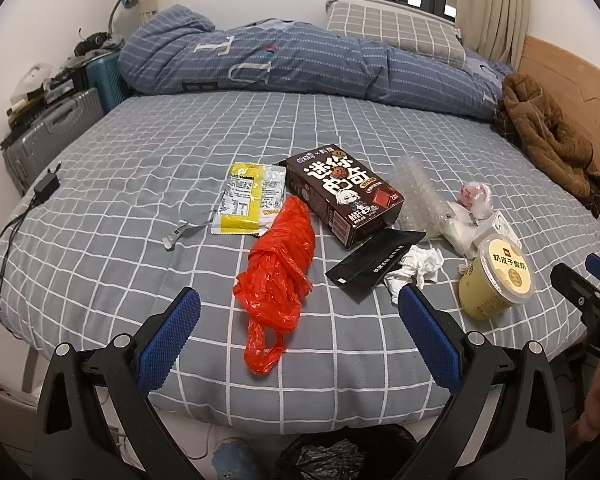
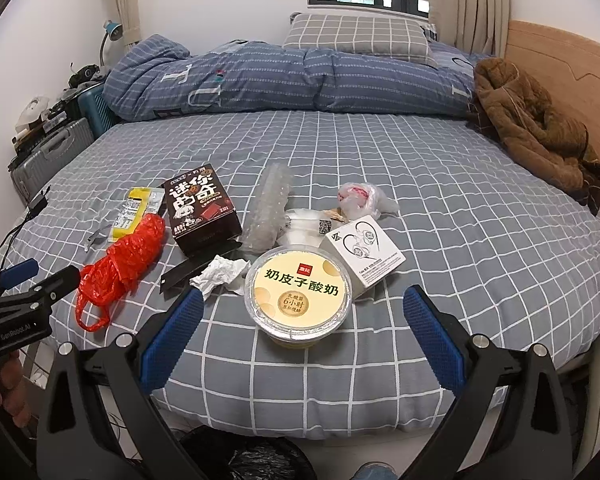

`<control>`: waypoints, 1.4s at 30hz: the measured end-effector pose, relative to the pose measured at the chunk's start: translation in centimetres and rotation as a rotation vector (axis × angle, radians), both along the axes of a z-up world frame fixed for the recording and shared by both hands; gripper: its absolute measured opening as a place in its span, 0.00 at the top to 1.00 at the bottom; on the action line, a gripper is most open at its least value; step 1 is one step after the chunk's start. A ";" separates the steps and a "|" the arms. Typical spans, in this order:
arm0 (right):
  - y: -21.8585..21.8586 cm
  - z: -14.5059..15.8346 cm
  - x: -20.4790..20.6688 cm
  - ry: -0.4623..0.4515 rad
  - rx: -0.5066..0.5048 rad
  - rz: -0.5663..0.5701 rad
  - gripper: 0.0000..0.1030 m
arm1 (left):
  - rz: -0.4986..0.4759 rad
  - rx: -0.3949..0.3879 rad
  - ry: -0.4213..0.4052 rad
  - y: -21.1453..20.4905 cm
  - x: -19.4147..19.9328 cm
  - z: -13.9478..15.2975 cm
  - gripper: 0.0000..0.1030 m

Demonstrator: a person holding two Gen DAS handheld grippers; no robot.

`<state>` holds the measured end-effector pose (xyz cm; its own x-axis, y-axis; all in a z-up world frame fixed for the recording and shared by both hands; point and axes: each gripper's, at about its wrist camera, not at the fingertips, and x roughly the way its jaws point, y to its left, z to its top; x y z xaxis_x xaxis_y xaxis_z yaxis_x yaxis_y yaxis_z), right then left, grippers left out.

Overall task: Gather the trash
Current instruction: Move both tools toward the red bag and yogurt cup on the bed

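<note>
Both grippers hover over the near edge of the bed with the grey, white-checked sheet point(image 1: 140, 168). Left gripper point(image 1: 300, 312): jaws spread wide, nothing between the blue pads. Right gripper point(image 2: 304, 312): jaws equally wide, nothing gripped.

Trash lies in a loose cluster on the sheet near the front edge. Crumpled red plastic bag point(image 1: 278, 268) sits directly ahead of the left gripper, between its fingertips in view but not touched. Beyond it: yellow-and-silver foil snack wrapper point(image 1: 250, 200), flat. Dark brown cardboard cookie box point(image 1: 342, 196) lies just right of the wrapper, one corner resting over a flat black foil pouch point(image 1: 374, 264). Crumpled white tissue point(image 2: 220, 274) touches the pouch. Clear bubble wrap sheet point(image 2: 270, 208) lies behind the tissue, beside the box.

Round pale-yellow yoghurt tub with printed lid point(image 2: 300, 296) sits ahead of the right gripper, between its open fingers, untouched. White square earphone box point(image 2: 366, 252) touches the tub's right side. Crumpled clear bag with pink contents point(image 2: 360, 198) lies behind it.

Black-lined bin point(image 1: 340, 456) sits on the floor below the bed edge.
</note>
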<state>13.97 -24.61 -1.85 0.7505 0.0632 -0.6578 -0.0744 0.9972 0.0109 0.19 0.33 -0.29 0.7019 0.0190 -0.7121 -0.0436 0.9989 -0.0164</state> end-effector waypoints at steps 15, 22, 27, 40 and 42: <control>0.0 -0.1 0.0 -0.004 0.007 -0.003 0.07 | -0.002 -0.001 0.006 -0.2 0.0 -0.1 0.06; 0.1 -0.1 0.0 -0.002 0.008 0.000 0.07 | -0.001 0.003 0.007 -0.1 0.0 -0.1 0.06; 0.3 -0.1 -0.1 -0.006 0.005 0.002 0.07 | 0.000 0.002 0.008 -0.1 0.0 -0.1 0.06; 0.0 -0.1 0.0 -0.002 0.027 -0.009 0.07 | 0.002 0.011 -0.002 -0.1 0.0 0.2 0.06; -0.1 0.0 -0.1 -0.005 0.021 -0.011 0.07 | 0.003 0.012 -0.007 -0.1 -0.1 0.3 0.06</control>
